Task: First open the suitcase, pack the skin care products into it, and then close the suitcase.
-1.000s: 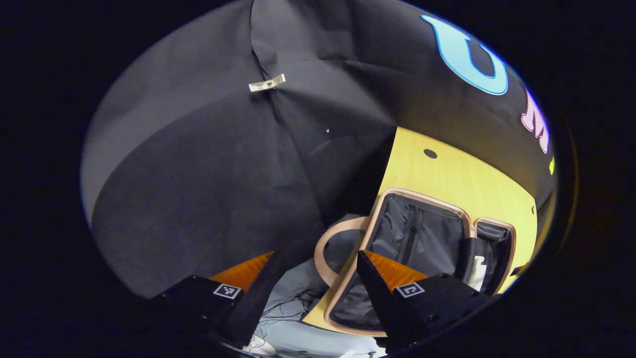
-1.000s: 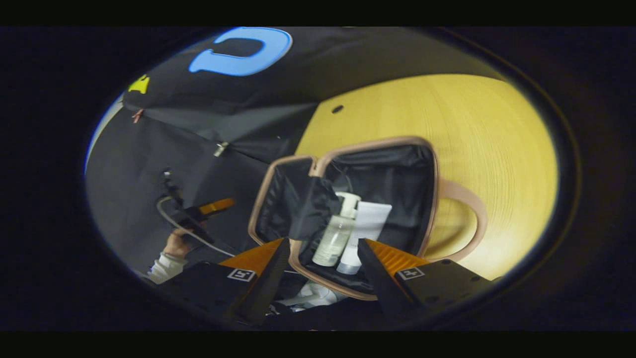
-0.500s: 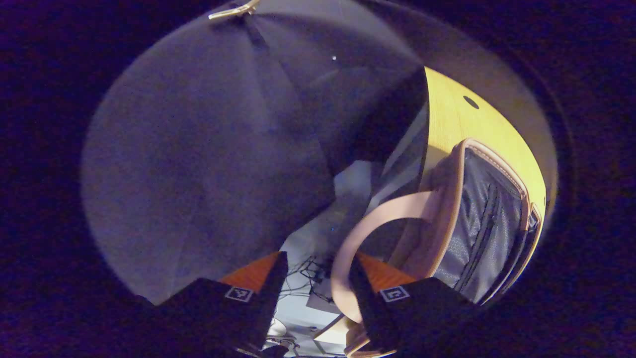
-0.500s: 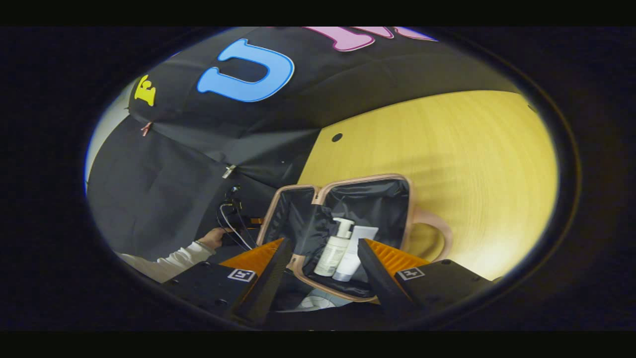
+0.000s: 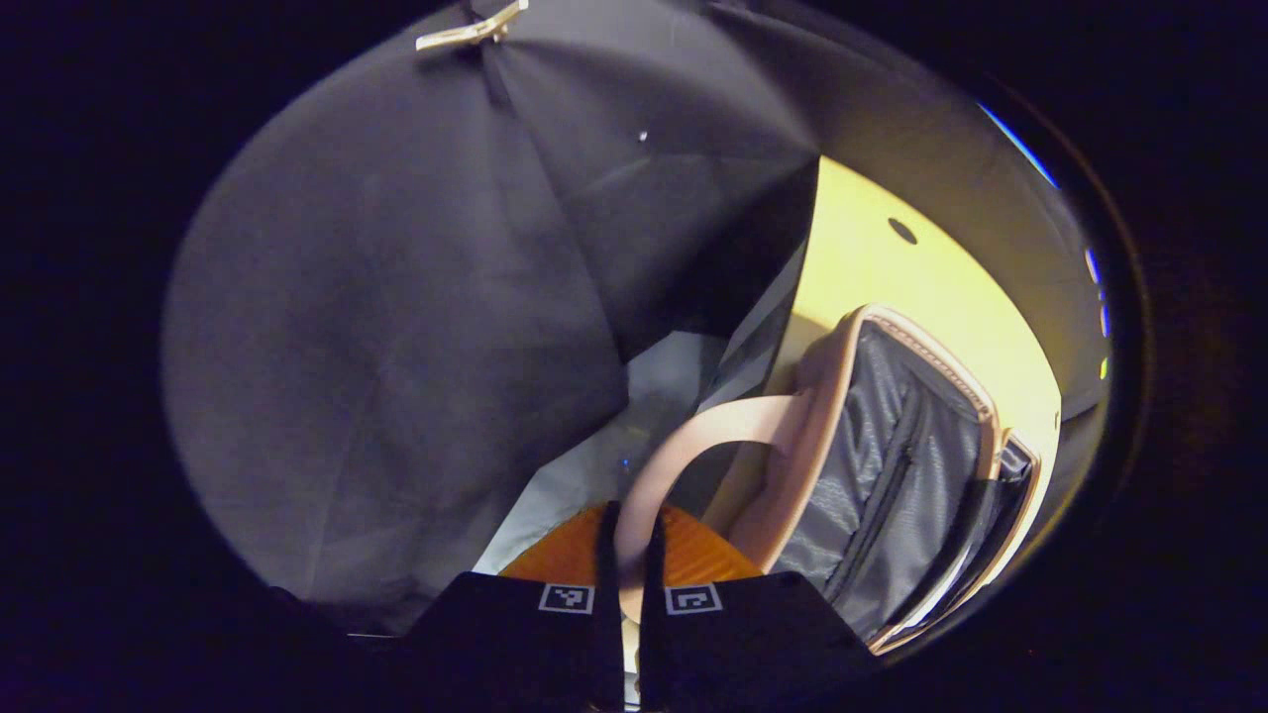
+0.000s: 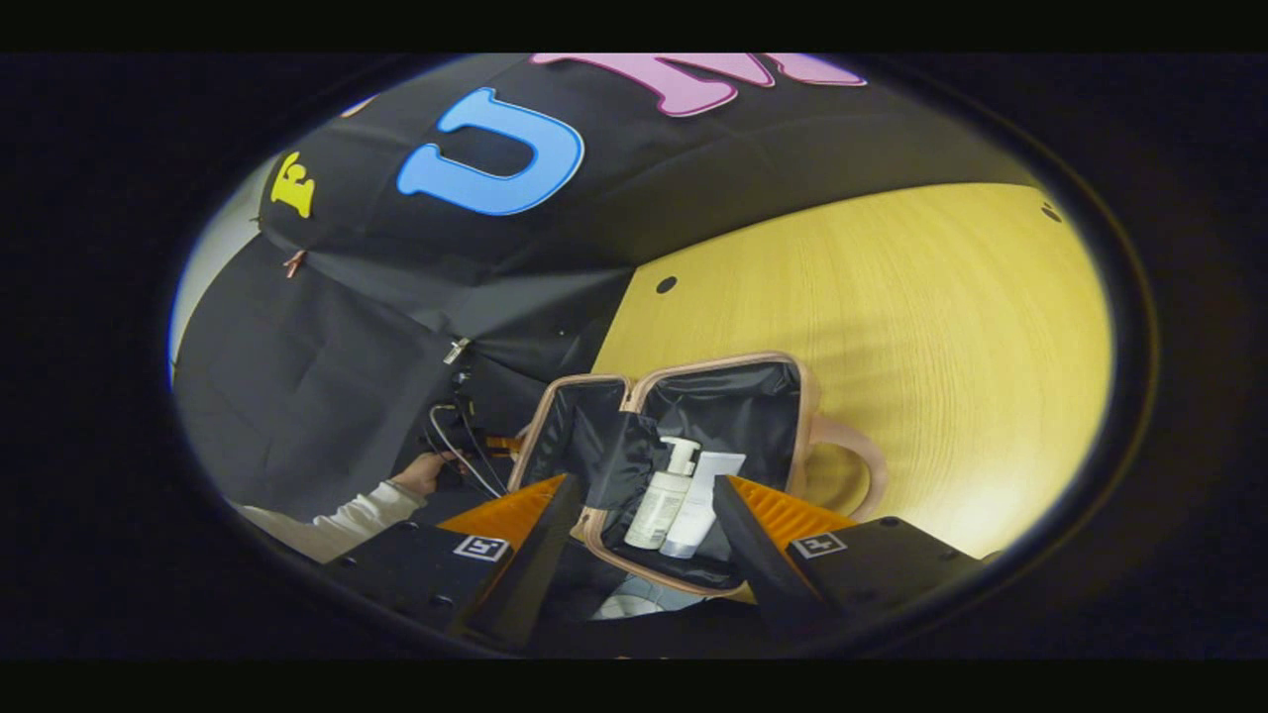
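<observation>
The pink suitcase [image 6: 804, 396] lies open on the yellow table [image 6: 892, 297]. A pump bottle [image 6: 662, 495] and a white tube [image 6: 699, 495] lie side by side in its right half. My right gripper [image 6: 639, 540] hangs open just in front of that half, holding nothing. In the left gripper view, the half with the grey zipped lining [image 5: 872, 485] is close by on the right. Its curved pink handle [image 5: 693, 441] runs down between my fingers, and my left gripper [image 5: 629, 560] is shut on it. The right gripper view shows the left gripper [image 6: 475, 441] far off, beside the suitcase's left half.
A hand in a white sleeve [image 6: 367, 505] holds the far gripper, with a cable [image 6: 451, 451] looping from it. The suitcase's second handle [image 6: 857, 475] sticks out to the right. Pale floor [image 5: 634, 416] shows past the table's edge. The table has a small round hole [image 6: 666, 285].
My left gripper, open around the pink handle half a second ago, has shut on it. The right gripper has drawn back from the suitcase and stays open.
</observation>
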The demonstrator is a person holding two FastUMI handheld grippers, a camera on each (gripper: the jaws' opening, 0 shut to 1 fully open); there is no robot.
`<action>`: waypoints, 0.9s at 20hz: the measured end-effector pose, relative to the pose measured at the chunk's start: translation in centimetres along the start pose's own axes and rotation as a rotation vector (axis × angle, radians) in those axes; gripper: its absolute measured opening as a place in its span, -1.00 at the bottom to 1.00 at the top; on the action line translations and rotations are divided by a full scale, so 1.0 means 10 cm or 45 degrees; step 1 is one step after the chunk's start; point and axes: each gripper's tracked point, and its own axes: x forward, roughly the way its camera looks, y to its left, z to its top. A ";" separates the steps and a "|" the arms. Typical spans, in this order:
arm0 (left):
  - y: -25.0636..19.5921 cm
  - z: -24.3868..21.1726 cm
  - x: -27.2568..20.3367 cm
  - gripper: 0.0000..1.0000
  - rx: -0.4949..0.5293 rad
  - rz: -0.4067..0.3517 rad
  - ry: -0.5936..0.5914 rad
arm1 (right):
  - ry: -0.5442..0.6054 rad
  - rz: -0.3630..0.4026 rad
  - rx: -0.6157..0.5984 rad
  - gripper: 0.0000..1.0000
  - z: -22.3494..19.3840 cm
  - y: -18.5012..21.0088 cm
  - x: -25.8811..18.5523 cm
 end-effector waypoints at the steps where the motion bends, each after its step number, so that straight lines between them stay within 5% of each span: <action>1: -0.09 0.08 -0.17 -0.78 -0.010 -0.028 -0.047 | -0.001 0.007 -0.014 0.74 0.01 0.02 -0.04; 8: -0.87 0.36 -1.66 -0.84 0.007 -0.202 -0.398 | -0.053 0.107 -0.123 0.74 0.13 0.19 -0.59; 12: -1.58 0.24 -2.41 -0.85 0.201 -0.260 -0.511 | -0.101 0.139 -0.235 0.73 0.06 0.10 -1.06; 18: -3.18 -0.22 -2.86 -0.85 0.383 -0.598 -0.611 | -0.156 0.102 -0.381 0.73 -0.07 -0.23 -1.75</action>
